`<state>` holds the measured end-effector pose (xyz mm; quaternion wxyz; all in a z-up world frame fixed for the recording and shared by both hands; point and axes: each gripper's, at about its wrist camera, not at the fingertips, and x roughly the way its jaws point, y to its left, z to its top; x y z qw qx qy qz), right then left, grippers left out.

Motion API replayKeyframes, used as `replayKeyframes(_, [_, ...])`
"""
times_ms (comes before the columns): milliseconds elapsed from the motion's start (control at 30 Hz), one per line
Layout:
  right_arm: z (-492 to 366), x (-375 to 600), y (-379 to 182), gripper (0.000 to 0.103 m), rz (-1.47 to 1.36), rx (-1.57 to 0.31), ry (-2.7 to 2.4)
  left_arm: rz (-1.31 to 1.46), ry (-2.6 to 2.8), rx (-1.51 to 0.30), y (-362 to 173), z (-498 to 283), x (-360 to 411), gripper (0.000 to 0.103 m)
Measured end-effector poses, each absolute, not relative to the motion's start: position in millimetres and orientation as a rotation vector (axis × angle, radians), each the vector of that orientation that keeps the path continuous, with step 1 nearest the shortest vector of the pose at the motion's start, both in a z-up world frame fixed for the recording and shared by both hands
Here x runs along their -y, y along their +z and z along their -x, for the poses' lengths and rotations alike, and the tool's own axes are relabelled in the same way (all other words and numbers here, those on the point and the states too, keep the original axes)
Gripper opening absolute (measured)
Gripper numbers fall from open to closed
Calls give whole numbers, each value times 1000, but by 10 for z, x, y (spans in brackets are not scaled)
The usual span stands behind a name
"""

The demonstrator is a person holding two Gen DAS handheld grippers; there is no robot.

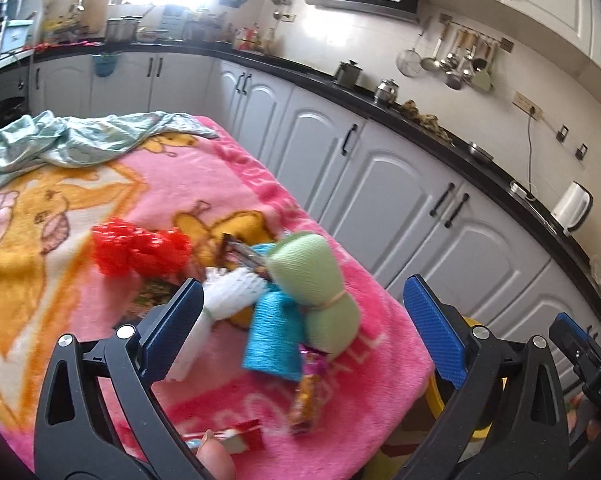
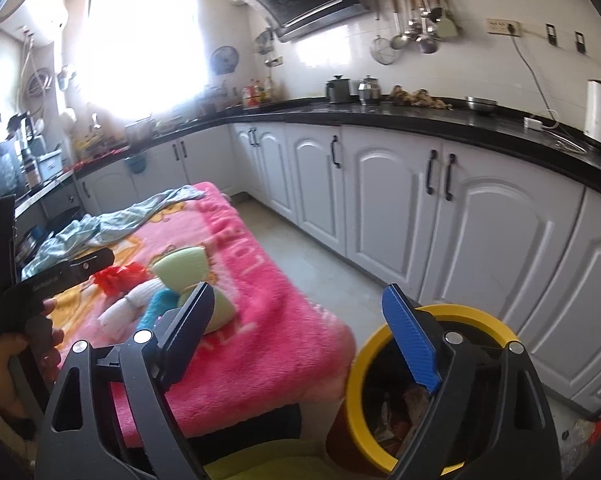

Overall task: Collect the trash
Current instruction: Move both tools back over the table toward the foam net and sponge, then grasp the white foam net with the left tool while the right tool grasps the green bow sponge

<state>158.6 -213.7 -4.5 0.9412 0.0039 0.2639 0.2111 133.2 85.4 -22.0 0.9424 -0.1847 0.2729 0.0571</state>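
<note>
The wrappers lay on the pink blanket (image 1: pixel 220 184) in the lower middle of the left wrist view: an orange-and-purple candy wrapper (image 1: pixel 306 394) with its long axis running up and down the frame, a red-and-white wrapper (image 1: pixel 236 436) at the bottom edge, and a dark brown wrapper (image 1: pixel 242 258) higher up, wedged among a red mesh (image 1: pixel 140 250), a white foam net (image 1: pixel 220 300), a blue cloth (image 1: pixel 274 336) and a green rolled cloth (image 1: pixel 312 276). The left gripper (image 1: pixel 304 320) hung over this pile with its jaws wide apart and nothing between them; the orange-and-purple wrapper lay just below centre of its gap. The right gripper (image 2: pixel 300 336) also stood open and empty, the yellow-rimmed bin (image 2: pixel 364 364) directly under its right finger at the lower right of its view, with scraps already inside. The left gripper looked clearly nearer the wrappers; the bin sat just beside the blanket's near corner.
</note>
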Motion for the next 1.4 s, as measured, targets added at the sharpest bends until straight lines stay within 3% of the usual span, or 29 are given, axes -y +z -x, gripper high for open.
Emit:
replayKeyframes(367, [-1487, 1610, -21, 93, 78, -482, 544, 381, 199, -530, -240, -1152, -1237, 92])
replayKeyframes(800, [-1975, 806, -319, 94, 190, -586, 673, 370, 234, -596, -479, -1129, -1596, 91])
replayKeyframes(1167, [-2520, 399, -833, 94, 251, -744, 699, 338, 165, -693, -756, -1278, -1578, 56])
replayKeyframes(1400, [-2754, 304, -1022, 94, 220, -831, 715, 301, 113, -760, -935, -1405, -1469, 53])
